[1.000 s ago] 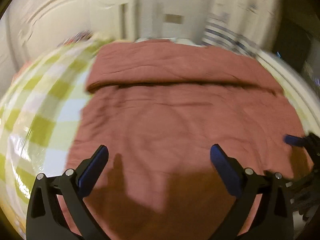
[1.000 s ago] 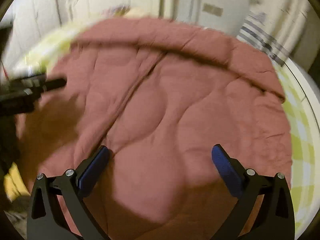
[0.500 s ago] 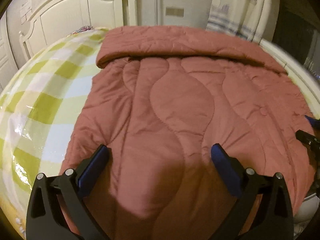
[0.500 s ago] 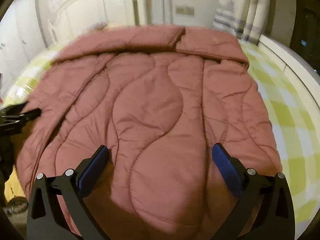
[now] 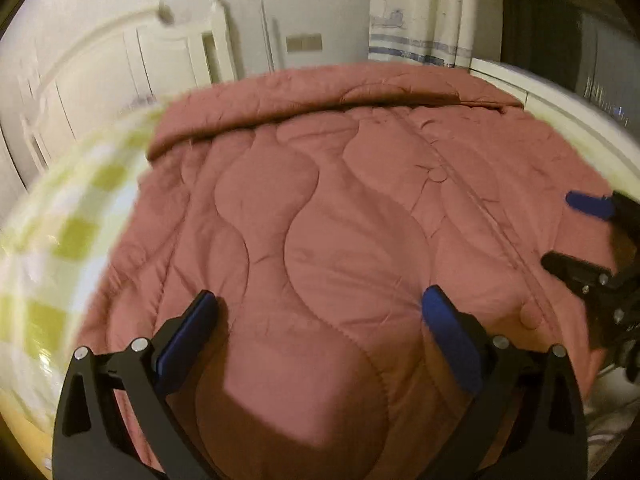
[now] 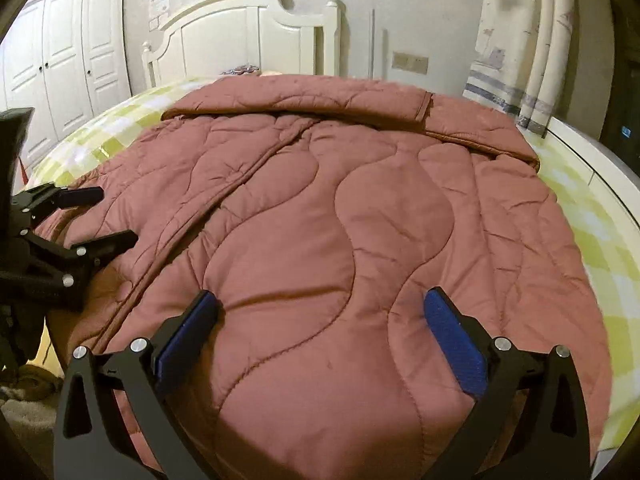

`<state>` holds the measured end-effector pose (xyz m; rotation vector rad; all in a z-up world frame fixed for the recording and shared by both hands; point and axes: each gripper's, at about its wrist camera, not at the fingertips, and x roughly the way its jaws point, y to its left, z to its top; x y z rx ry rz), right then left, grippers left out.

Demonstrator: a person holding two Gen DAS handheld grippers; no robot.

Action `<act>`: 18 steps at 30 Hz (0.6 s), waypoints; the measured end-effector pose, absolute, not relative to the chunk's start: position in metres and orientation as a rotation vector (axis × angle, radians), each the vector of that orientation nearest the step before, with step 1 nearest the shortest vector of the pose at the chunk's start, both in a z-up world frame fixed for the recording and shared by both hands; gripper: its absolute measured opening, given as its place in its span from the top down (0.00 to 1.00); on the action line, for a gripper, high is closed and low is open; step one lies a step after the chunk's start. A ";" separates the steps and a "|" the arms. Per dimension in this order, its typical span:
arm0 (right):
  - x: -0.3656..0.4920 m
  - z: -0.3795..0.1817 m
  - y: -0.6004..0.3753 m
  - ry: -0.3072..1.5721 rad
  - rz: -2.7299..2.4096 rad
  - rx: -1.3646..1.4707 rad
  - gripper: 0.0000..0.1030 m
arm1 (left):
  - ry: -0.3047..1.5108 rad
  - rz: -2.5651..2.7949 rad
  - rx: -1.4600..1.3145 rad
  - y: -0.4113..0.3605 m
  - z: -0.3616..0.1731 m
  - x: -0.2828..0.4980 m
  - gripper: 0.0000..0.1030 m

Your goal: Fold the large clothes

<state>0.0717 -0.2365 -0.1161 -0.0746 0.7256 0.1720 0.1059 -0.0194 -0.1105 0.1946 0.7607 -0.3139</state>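
Note:
A large dusty-pink quilted coat [image 5: 344, 232] [image 6: 340, 220] lies spread flat on a bed, its far part folded back over itself into a long flap [image 6: 320, 100]. A front seam with round snaps runs down its length. My left gripper [image 5: 320, 308] hovers open over the near hem, nothing between its blue pads. My right gripper [image 6: 320, 308] is open too, above the near hem further right. Each gripper shows in the other's view: the right one [image 5: 580, 232] at the coat's right edge, the left one [image 6: 96, 216] at its left edge.
The bed has a green and white checked sheet [image 6: 592, 232] [image 5: 60, 248]. A white headboard [image 6: 248, 36] and a white wardrobe [image 6: 60, 52] stand at the back. A curtain [image 6: 516, 48] hangs at the far right. The floor [image 6: 24, 412] shows at the lower left.
Both views have shifted and tilted over the coat while the coat lay still. The two grippers stayed open throughout.

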 end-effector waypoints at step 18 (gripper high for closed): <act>0.035 -0.095 -0.280 0.647 0.059 0.050 0.05 | 0.705 -0.266 0.105 0.032 -0.094 0.081 0.02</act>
